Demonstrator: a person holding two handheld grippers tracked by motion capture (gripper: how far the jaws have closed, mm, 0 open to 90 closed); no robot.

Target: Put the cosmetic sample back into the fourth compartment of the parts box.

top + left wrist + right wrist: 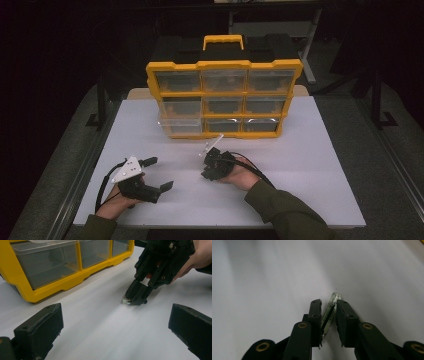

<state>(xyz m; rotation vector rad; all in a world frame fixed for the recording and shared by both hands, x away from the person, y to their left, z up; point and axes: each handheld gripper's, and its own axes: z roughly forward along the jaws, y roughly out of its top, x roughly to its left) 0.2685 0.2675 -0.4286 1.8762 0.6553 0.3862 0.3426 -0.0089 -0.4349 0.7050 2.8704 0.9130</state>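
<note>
Dead centre on the white counter (310,165), at 6 o'clock from the yellow drawer organiser (224,97), right tool (136,298) is tipped down w/ jaws pinched on a small clear tube (331,311) lying flat, so it grips lengthwise. Left tool (159,173) sits at 9 o'clock of it, jaws wide apart, empty, prob on standby.

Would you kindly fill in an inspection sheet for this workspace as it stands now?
Surface: white tabletop, bare in front.
Job's things: small clear glass tube lying on the table between the right gripper's jaws; yellow-framed drawer organiser with clear drawers standing at the back.
Clutter: nothing seen.
Grippers: right closed around the tube; left gripper open, empty.
Cables: black cable trailing from right gripper.
Surroundings: dark, grey floor.
</note>
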